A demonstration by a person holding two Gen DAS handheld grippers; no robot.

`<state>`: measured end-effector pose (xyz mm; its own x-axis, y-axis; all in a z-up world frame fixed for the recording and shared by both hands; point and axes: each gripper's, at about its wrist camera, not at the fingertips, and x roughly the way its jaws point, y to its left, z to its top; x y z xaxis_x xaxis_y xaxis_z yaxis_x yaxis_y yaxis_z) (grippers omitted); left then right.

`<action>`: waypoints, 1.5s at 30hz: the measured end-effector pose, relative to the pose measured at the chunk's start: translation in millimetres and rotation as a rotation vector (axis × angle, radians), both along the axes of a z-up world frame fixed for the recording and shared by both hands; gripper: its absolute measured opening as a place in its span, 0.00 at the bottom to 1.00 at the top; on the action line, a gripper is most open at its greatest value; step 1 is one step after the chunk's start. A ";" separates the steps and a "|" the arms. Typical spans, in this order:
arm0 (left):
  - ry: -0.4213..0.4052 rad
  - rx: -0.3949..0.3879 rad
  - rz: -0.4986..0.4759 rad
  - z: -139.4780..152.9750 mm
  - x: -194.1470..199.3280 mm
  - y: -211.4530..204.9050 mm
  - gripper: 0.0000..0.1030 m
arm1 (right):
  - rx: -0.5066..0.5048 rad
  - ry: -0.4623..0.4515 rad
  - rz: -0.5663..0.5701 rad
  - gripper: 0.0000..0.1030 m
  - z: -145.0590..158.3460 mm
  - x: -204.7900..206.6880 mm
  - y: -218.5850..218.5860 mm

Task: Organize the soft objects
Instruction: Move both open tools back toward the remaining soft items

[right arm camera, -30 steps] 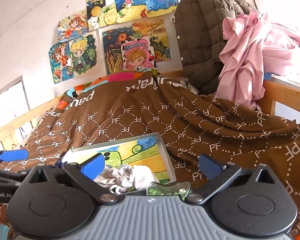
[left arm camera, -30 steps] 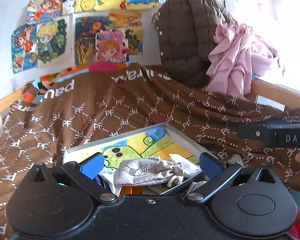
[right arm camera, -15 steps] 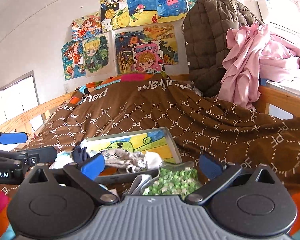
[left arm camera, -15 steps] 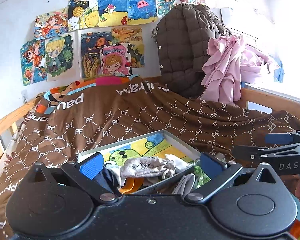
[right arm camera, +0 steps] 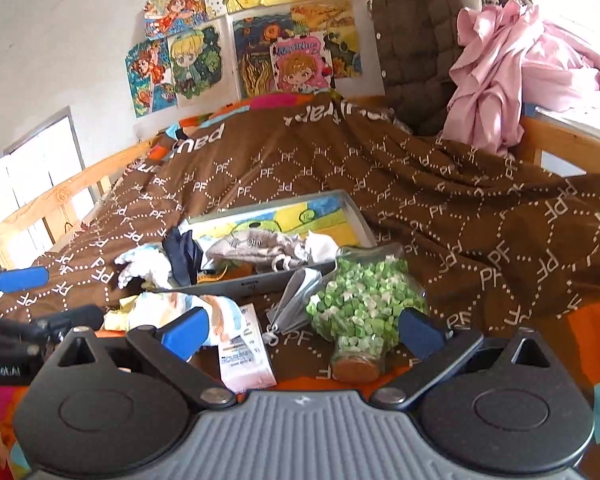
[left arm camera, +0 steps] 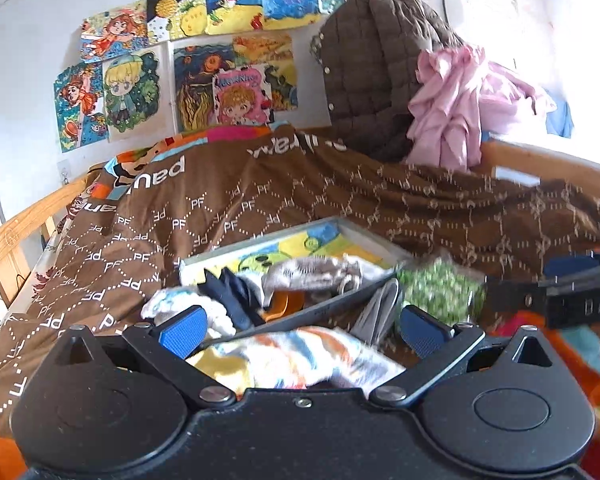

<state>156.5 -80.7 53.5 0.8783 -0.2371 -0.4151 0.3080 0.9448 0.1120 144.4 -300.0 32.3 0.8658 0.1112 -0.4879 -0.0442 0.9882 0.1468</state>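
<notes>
A shallow grey tray [left arm camera: 342, 225] [right arm camera: 354, 216] with a cartoon picture inside lies on the brown bedspread. A grey drawstring pouch [left arm camera: 312, 274] [right arm camera: 260, 248], a navy cloth [left arm camera: 228, 292] [right arm camera: 184, 256] and a white cloth [right arm camera: 320, 246] rest in it. A crumpled pale cloth [left arm camera: 172, 306] [right arm camera: 144, 266] hangs at its left corner. In front lies a striped orange, blue and white cloth [left arm camera: 288, 364] [right arm camera: 168, 312], just under my open left gripper [left arm camera: 302, 334] [right arm camera: 40, 300]. My right gripper [right arm camera: 302, 330] [left arm camera: 560, 292] is open above a grey zip pouch [right arm camera: 296, 300].
A jar of green and white pieces [right arm camera: 360, 300] [left arm camera: 440, 292] lies on its side near the tray, beside a white and pink packet [right arm camera: 244, 356]. A brown quilted jacket [left arm camera: 372, 72] and pink clothes [right arm camera: 500, 72] hang at the far right. A wooden bed rail [left arm camera: 24, 220] runs along the left.
Both grippers have drawn back from the tray toward the near side. The striped cloth, the jar, the zip pouch and the packet have come into view.
</notes>
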 end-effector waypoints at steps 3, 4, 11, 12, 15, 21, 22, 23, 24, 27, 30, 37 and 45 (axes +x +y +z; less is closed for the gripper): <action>0.018 0.016 -0.006 -9.1 -2.5 6.0 0.99 | -0.001 0.056 0.014 1.00 -8.0 6.3 2.6; 0.027 0.017 -0.006 -12.4 -2.1 8.2 0.99 | -0.004 0.075 0.021 1.00 -10.6 8.6 3.9; 0.071 0.018 -0.003 -36.5 1.0 18.1 0.99 | -0.043 0.179 0.089 1.00 -27.0 24.0 19.0; 0.075 0.024 -0.003 -39.2 1.9 18.4 0.99 | -0.050 0.185 0.099 1.00 -28.4 25.0 21.9; 0.080 0.039 -0.008 -45.5 3.5 17.7 0.99 | -0.069 0.207 0.123 1.00 -32.0 28.8 28.5; 0.087 0.046 -0.013 -52.6 5.3 16.9 0.99 | -0.104 0.215 0.145 1.00 -33.8 33.1 36.9; 0.089 0.050 -0.014 -53.7 5.6 16.3 0.99 | -0.108 0.217 0.146 1.00 -34.3 34.2 37.7; 0.088 0.056 -0.013 -54.3 5.9 15.5 0.99 | -0.113 0.218 0.147 1.00 -34.6 35.4 38.4; 0.085 0.065 -0.012 -55.0 5.9 14.7 0.99 | -0.115 0.219 0.148 1.00 -35.0 36.3 38.8; 0.079 0.084 -0.007 -56.5 6.3 13.4 0.99 | -0.123 0.218 0.150 1.00 -35.4 38.4 40.1; 0.082 0.087 -0.007 -58.9 7.4 13.3 0.99 | -0.135 0.219 0.151 1.00 -36.3 40.6 41.5; 0.085 0.099 0.001 -63.5 11.0 12.8 0.99 | -0.144 0.223 0.147 1.00 -38.5 46.3 41.7; 0.091 0.099 -0.002 -65.4 13.3 11.8 0.99 | -0.159 0.224 0.156 1.00 -39.4 47.9 43.9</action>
